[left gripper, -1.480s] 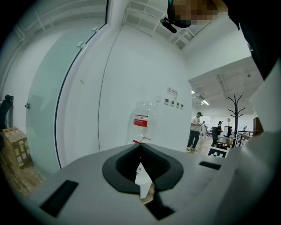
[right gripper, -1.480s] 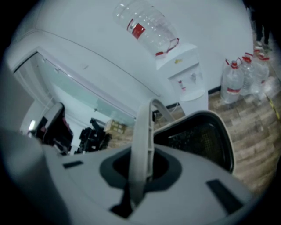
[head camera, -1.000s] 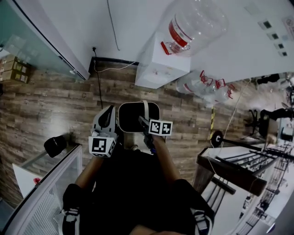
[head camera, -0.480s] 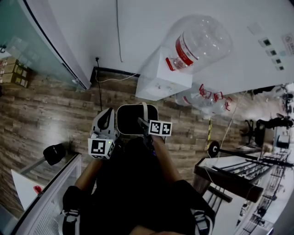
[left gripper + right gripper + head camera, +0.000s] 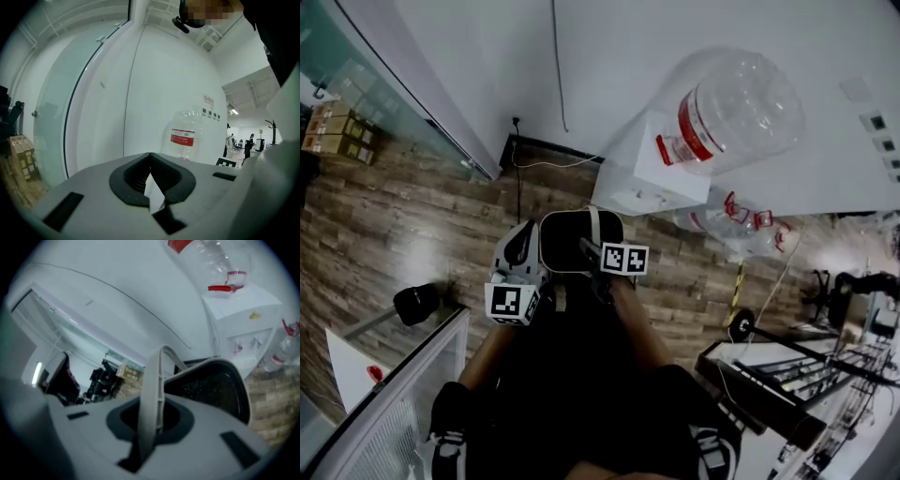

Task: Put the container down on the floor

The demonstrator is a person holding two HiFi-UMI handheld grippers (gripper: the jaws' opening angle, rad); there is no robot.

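Carrying the dark container (image 5: pixel 578 246) above the wood floor (image 5: pixel 412 234) - the right gripper (image 5: pixel 592 251) is pinching its white handle (image 5: pixel 150 394), while the left gripper (image 5: pixel 523 246) is sitting pressed together beside it, empty. Next move is probably lowering it straight down.

The worktop (image 5: pixel 412 225) here is a floor of brown wooden planks that runs up to a white wall. A white water dispenser (image 5: pixel 652 178) stands on it against that wall, and clear spare bottles (image 5: pixel 741 225) with red handles lie just beside the dispenser. A black cable (image 5: pixel 518 187) trails over the planks from the wall's foot. Cardboard boxes (image 5: pixel 342 136) are stacked far off by the glass partition. A dark rounded object (image 5: pixel 417 302), too unclear to name, sits near a white cabinet (image 5: pixel 384 412). A yellow-and-black striped post (image 5: pixel 737 286) and a black disc (image 5: pixel 741 323) sit near a dark rack (image 5: pixel 769 384).
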